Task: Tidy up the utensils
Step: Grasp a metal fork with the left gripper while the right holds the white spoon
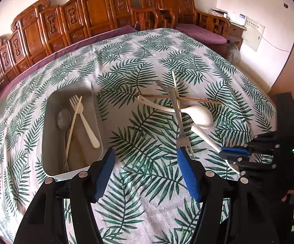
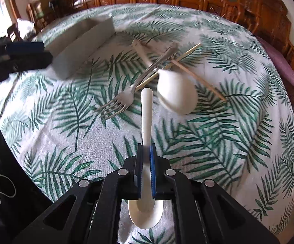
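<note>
Right wrist: white spoon (image 2: 147,126) clamped in right hand-held gripper (image 2: 146,162).

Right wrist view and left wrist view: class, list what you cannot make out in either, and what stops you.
- Gray tray, right wrist view: contents hidden behind its wall.
- Metal spoon handle, left wrist view: lower end hidden behind the tray's near wall.
- White plastic spoon, right wrist view: neck covered by the right gripper.
- Left gripper, right wrist view: blurred, cropped by the edge.

White cloth (image 1: 147,183) printed with green fern leaves. Grey tray (image 1: 51,126) at nine o'clock holds a white fork (image 1: 85,120) and silver spoon (image 1: 63,120). Black grippers, blue pads (image 1: 187,172). Carved reddish-brown chairs (image 1: 98,10) at twelve.
</note>
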